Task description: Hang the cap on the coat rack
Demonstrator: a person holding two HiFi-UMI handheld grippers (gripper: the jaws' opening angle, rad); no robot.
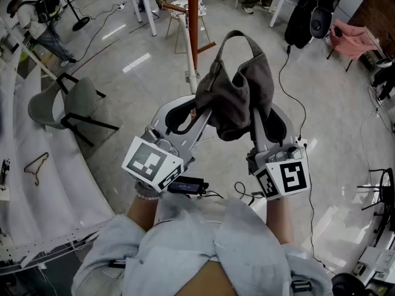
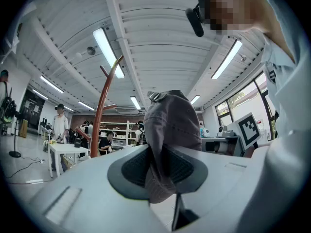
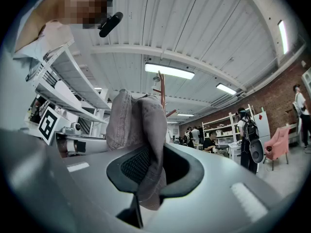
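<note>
A grey cap (image 1: pixel 233 91) is held up in front of me by both grippers, its strap loop on top. My left gripper (image 1: pixel 192 111) is shut on the cap's left edge, and in the left gripper view the fabric (image 2: pixel 170 130) is pinched between the pads at my left gripper (image 2: pixel 158 171). My right gripper (image 1: pixel 264 117) is shut on the cap's right edge; the right gripper view shows the cloth (image 3: pixel 138 125) clamped in my right gripper (image 3: pixel 148 171). The reddish-brown coat rack pole (image 1: pixel 193 23) stands just beyond the cap, its hooked arms (image 2: pixel 111 74) above and apart from it.
A grey chair (image 1: pixel 62 106) stands at the left beside a curved white table (image 1: pixel 43 190) with a hanger (image 1: pixel 36 165) on it. A white stool (image 1: pixel 185 14), a black backpack (image 1: pixel 311 14), a pink chair (image 1: pixel 352 39) and floor cables lie further off. A person (image 1: pixel 37 17) stands far left.
</note>
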